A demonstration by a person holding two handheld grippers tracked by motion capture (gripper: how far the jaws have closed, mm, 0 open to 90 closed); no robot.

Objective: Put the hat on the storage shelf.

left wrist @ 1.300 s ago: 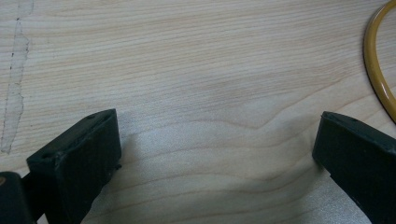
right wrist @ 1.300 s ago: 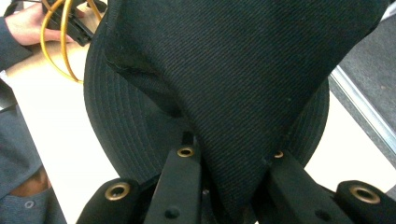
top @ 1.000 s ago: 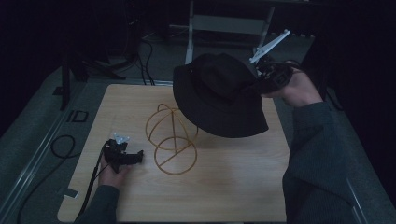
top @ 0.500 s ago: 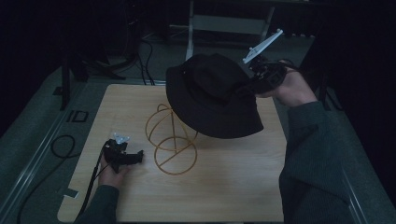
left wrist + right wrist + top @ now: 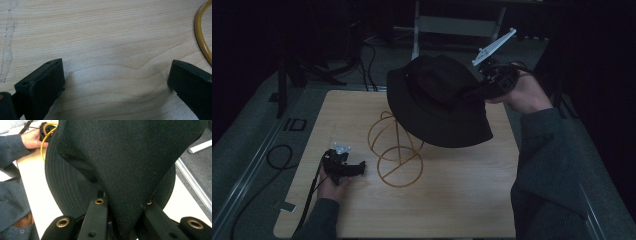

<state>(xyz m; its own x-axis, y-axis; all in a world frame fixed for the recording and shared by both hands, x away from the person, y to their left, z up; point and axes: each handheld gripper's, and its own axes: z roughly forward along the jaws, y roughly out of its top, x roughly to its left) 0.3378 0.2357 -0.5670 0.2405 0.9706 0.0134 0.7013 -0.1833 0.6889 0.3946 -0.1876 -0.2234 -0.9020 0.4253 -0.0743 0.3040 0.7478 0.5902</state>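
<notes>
We see the black hat (image 5: 437,102) held aloft over the far right part of the worktop (image 5: 452,210), tilted, its crown toward the far side and its brim dipping toward the near right, just above the yellow wire stand (image 5: 394,150). The right tongs (image 5: 489,86) pinch its crown fabric. The left tongs (image 5: 357,167) rest wide apart, holding nothing, on the worktop beside the stand's base ring. Bare worktop lies along the near edge.

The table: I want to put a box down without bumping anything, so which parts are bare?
The table is bare along the near edge between the two sleeves, and at the far left corner behind the left gripper. It is crowded mid-table, where the wire stand sits under the black hat held by the right gripper.
</notes>
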